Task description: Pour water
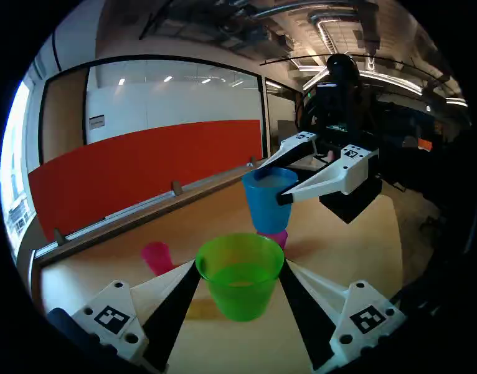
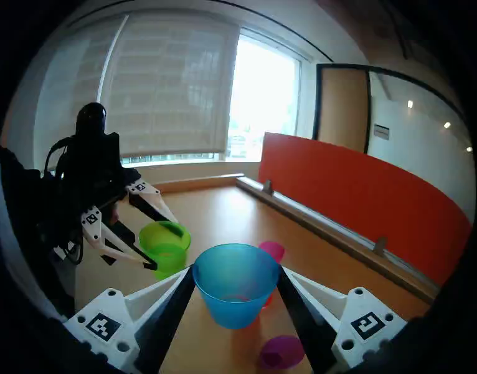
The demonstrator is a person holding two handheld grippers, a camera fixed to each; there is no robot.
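- Cups: four in all, one green, one blue, one pink and one magenta.
- The green cup (image 1: 240,280) sits upright between the two fingers of the left gripper (image 1: 240,268), which is clamped on its sides. In the right gripper view the same cup (image 2: 165,246) hangs in that gripper (image 2: 165,244) above the wooden table (image 2: 220,218).
- The blue cup (image 2: 235,283) is gripped the same way, upright, by the right gripper (image 2: 235,274). The left gripper view shows this cup (image 1: 266,202) pinched by the right gripper (image 1: 273,184), just beyond the green cup and higher.
- I cannot tell whether either held cup contains water.
- Two cups stand free of the grippers on the table (image 1: 363,249): the pink cup (image 1: 157,257) (image 2: 274,249) and the magenta cup (image 1: 277,237) (image 2: 281,352), the latter just below the blue cup.
- Each gripper carries two square black-and-white markers, one on each finger.
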